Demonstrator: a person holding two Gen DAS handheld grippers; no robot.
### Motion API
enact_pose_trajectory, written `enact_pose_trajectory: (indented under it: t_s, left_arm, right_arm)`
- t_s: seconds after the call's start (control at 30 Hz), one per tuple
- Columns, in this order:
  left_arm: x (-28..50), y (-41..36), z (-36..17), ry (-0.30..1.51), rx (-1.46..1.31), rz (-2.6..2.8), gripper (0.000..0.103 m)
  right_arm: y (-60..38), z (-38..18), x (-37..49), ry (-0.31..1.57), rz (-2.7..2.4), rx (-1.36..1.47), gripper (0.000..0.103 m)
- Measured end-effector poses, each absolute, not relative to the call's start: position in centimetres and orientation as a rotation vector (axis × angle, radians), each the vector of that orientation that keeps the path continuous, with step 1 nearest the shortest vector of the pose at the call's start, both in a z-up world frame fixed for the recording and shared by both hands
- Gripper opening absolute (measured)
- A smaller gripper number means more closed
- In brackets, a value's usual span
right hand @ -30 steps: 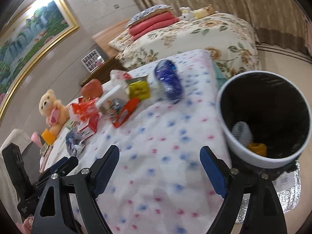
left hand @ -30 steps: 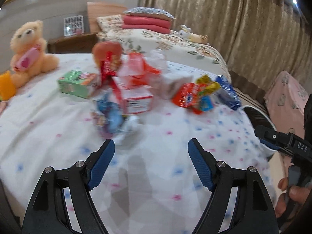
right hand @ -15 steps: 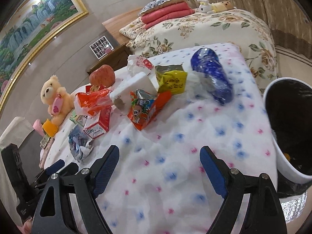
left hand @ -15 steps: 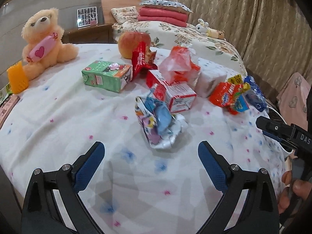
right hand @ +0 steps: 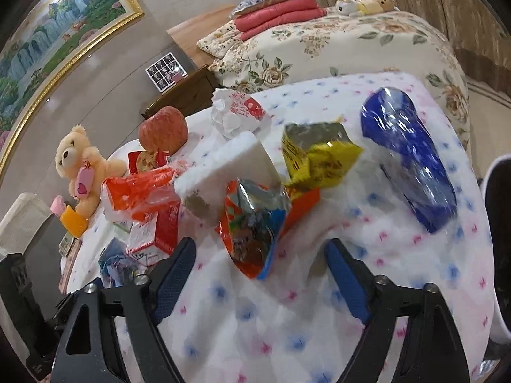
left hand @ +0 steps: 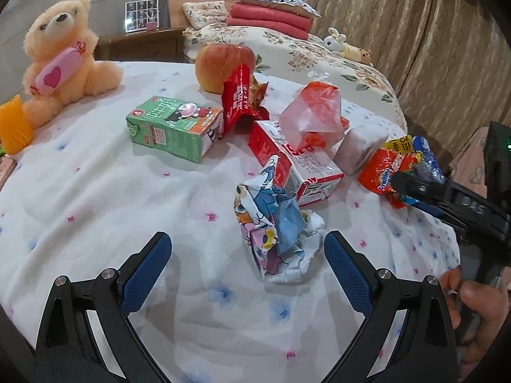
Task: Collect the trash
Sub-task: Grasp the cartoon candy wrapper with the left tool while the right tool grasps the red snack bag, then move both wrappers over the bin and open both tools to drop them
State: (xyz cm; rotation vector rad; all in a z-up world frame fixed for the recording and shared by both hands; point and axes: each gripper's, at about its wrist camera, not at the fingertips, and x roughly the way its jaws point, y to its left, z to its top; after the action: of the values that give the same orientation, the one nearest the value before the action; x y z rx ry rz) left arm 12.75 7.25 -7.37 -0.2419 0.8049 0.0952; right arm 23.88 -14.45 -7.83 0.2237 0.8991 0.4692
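Both grippers: black frames, blue textured pads, silver screws.

My grippers' matt textured blue pads, glossy foil snack bag, crinkled cartoon wrapper, soft cotton bedsheet, plush bear.

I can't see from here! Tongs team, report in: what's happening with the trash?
Left tongs open, crumpled cartoon wrapper just ahead. Right tongs closing, empty, orange snack bag ahead between them. Nothing blocking.
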Motion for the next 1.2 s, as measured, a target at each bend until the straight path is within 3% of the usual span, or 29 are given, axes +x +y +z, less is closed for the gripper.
enact_pose_trajectory:
  t_s: [0.03, 0.07, 0.1, 0.17, 0.23, 0.33, 1.2]
  left_arm:
    - [12.7, 7.1, -7.4, 0.803, -0.241, 0.085, 0.09]
    - [12.8, 7.0, -7.4, 0.805, -0.237, 0.069, 0.075]
    - [12.9, 6.7, -7.6, 0.815, -0.232, 0.048, 0.068]
    - [13.0, 6.3, -7.7, 0.82, -0.24, 0.009, 0.047]
    - [12.7, 5.8, -7.5, 0.814, -0.241, -0.017, 0.036]
    - [12.1, 4.9, -7.1, 0.801, -0.232, -0.042, 0.03]
    - [12.8, -7.4, -4.6, 0.809, -0.165, -0.342, 0.028]
  right_arm:
    - [-14.3, -7.8, 23.9, 0.898, 0.471, 0.212, 0.052]
    - [-14.0, -8.0, 23.8, 0.908, 0.473, 0.203, 0.031]
    - [-14.0, -8.2, 23.7, 0.921, 0.483, 0.203, 0.027]
    - [-14.1, -8.2, 23.3, 0.914, 0.487, 0.209, 0.026]
    - [-14.6, -8.0, 22.8, 0.903, 0.487, 0.219, 0.026]
    - [-15.6, -7.6, 21.6, 0.891, 0.492, 0.232, 0.025]
    - [-28.8, -5.9, 15.0, 0.808, 0.31, 0.334, 0.023]
